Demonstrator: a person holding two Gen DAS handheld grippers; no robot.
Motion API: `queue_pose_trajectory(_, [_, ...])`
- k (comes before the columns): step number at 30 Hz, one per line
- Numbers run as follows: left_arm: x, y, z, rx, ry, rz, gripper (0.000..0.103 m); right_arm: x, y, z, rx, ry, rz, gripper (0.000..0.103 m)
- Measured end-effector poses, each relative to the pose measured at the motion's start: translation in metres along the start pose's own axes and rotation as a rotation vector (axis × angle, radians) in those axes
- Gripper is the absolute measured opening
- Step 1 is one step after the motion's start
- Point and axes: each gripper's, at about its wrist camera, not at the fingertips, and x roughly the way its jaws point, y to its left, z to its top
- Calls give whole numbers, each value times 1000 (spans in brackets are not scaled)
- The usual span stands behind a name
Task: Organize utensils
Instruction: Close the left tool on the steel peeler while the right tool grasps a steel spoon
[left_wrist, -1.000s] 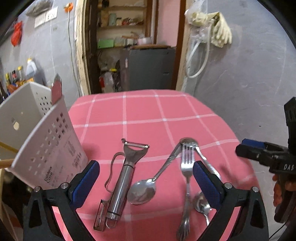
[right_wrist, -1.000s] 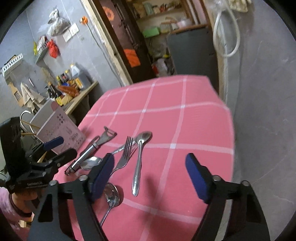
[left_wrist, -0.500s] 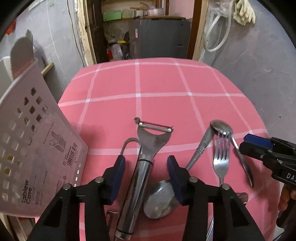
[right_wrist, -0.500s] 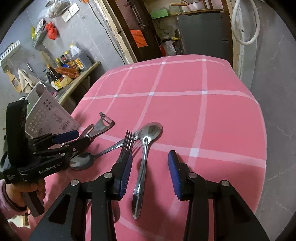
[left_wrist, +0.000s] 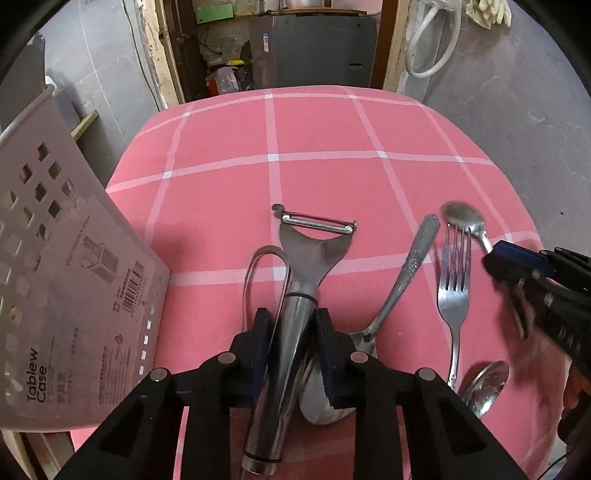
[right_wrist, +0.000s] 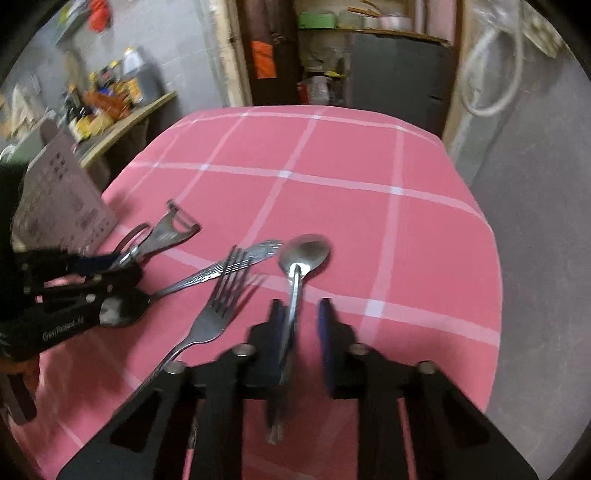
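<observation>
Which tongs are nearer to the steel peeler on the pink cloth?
Left. The left tongs are closing around the peeler, handle between the pads. The right tongs are off to its side, closing around a spoon.

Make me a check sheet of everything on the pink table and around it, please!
Surface: pink checked tablecloth, white grid lines.
Job's things: steel peeler, patterned-handle spoon, fork, plain spoon, another spoon bowl, all lying on the cloth; white perforated utensil case at its left edge.
Clutter: nothing seen on the cloth besides the utensils.
Grippers: left gripper closing, fingers pressing the peeler's handle; right gripper closing around the plain spoon's handle, a gap at one finger.
Cables: white hose loop on the wall.
Surroundings: grey walls, doorway with shelves, bottles on a side shelf.
</observation>
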Motion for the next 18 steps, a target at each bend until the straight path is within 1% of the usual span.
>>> queue_pose_trajectory(1, [-1, 0, -1, 1, 5, -3, 22, -4, -9, -2, 39, 0, 19, 6])
queue_pose_trajectory(4, [-7, 0, -5, -6, 13, -20, 20, -14, -27, -11, 133, -1, 80, 6])
queue_pose_trajectory(7, [-14, -1, -10, -25, 26, -55, 19, -22, -37, -27, 189, 2, 113, 6])
queue_pose_trajectory(10, [-24, -2, -18, -44, 39, -100, 19, -31, -42, -43, 221, -3, 129, 6])
queue_pose_trajectory(14, [-35, -5, -31, -59, 59, -146, 19, -38, -45, -67, 249, 25, 141, 6])
queue_pose_trajectory(18, [-44, -8, -46, -66, 75, -182, 19, -38, -36, -88, 261, 52, 149, 6])
